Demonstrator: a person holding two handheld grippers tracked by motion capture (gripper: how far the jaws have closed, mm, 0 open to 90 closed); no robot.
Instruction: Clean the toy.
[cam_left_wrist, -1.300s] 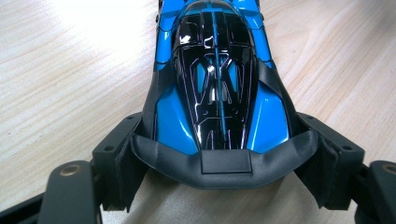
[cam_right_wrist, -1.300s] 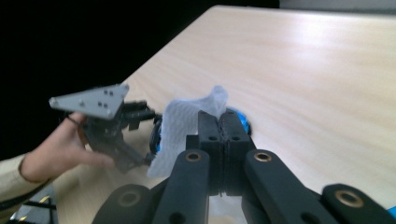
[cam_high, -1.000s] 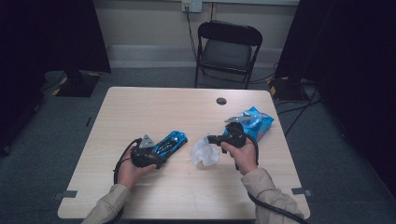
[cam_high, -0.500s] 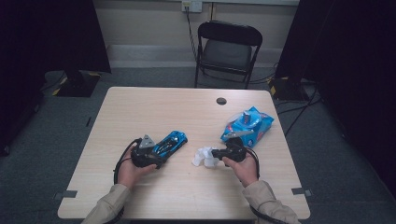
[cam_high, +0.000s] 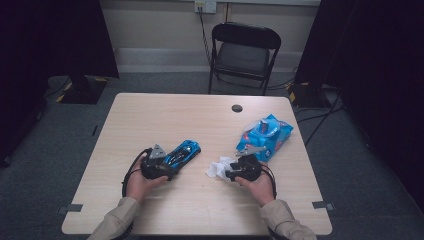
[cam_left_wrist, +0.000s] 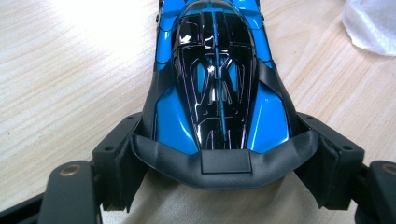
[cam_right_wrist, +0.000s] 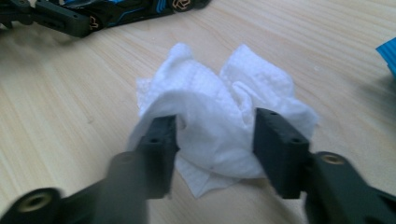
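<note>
At a pale wooden table, a person is steadying a glossy blue-and-black toy race car with the left gripper, whose jaws are clamped on the car's tail end, one pad against each flank, while the car is lying flat on the tabletop left of centre. The right gripper is hanging over a crumpled white wet wipe resting on the table just right of the car; its jaws have just been opening and are now standing apart on either side of the wad, with the wipe between them but not pinched. A blue pack of wipes is sitting just beyond the right hand. The wipe is looking soft, light and limp, likely to sag and unfold when lifted, so a bite across its bunched middle is appearing the surest hold. The car's lacquered shell is looking hard and slippery, with thin fins that could snap, so the broad rear flanks are seeming the safest place to grip.
</note>
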